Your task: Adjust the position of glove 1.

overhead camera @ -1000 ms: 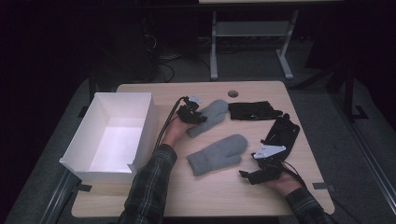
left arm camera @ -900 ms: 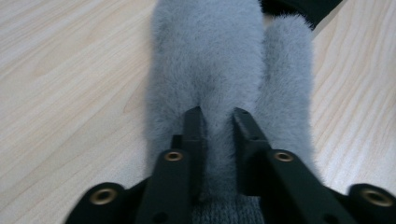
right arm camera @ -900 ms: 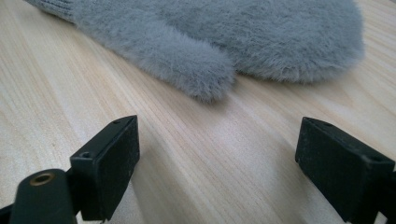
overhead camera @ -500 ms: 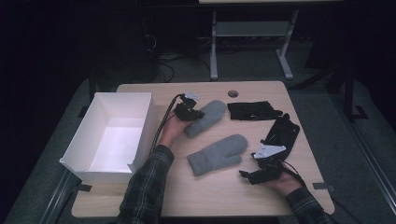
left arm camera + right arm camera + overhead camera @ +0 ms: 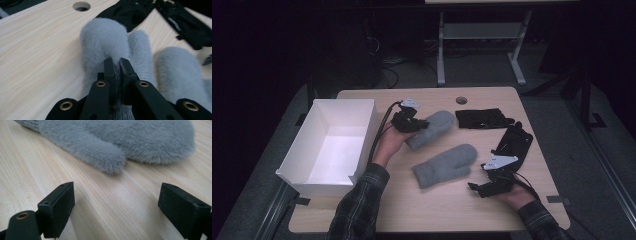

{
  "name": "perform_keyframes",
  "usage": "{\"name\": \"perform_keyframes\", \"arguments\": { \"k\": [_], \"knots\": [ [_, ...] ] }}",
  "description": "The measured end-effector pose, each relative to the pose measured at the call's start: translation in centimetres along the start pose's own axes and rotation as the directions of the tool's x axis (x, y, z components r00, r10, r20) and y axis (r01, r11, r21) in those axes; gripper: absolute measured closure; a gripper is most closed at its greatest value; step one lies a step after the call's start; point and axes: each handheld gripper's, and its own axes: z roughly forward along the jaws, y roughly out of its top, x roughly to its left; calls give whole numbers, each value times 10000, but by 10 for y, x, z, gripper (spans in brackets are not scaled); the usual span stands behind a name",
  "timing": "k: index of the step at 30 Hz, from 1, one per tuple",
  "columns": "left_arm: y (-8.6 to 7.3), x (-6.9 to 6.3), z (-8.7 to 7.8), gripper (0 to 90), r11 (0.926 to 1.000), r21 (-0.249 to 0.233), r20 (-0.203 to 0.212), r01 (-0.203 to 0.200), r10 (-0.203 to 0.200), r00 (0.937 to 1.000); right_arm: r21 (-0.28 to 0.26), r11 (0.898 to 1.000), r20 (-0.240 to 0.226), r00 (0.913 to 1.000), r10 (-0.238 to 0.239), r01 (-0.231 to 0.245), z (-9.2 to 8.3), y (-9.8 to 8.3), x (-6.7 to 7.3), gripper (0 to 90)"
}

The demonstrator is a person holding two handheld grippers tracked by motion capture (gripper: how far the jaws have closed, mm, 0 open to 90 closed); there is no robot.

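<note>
Left tongs (image 5: 115, 65) pinching grey mitten (image 5: 105, 42)

white box (image 5: 329, 150), black gloves (image 5: 484, 119) (perhaps two), table (image 5: 362, 97)

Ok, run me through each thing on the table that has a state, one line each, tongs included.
Left tongs: shut on the far grey mitten, pinching its fuzzy fabric.
Right tongs: open, nothing between them.
Far grey mitten: gripped near its cuff.
Near grey mitten: lying flat, untouched.
White box: open-topped, empty.
Black gloves: lying on the table, untouched.
</note>
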Motion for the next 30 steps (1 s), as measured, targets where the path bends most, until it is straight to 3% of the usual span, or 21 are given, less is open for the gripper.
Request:
{"name": "perform_keyframes", "arguments": {
  "k": [4, 5, 10, 14, 20, 30],
  "knots": [
    [0, -6, -7, 861, 9999, -130, 240, -30, 34, 9997, -6, 10000, 5, 10000, -15, 15, 0, 0, 0, 137],
    [1, -11, -10, 862, 9996, -160, 300, -220, 225, 9993, -3, 10000, 7, 10000, -16, 16, 0, 0, 0, 137],
    [0, -22, -17, 862, 9987, -333, 604, -390, 409, 9973, 4, 10000, 16, 10000, -37, 37, 0, 0, 0, 137],
    [-1, -33, -21, 862, 9975, -273, 989, -650, 674, 9928, 4, 10000, 14, 10000, -44, 44, 0, 0, 0, 137],
    [-6, -46, -24, 863, 9973, -286, 1407, -682, 716, 9875, 4, 10000, 16, 10000, -39, 39, 0, 0, 0, 137],
    [-10, -65, -30, 863, 9936, -343, 1761, -1078, 1122, 9780, 7, 10000, 16, 10000, -36, 36, 0, 0, 0, 137]
  ]
}}
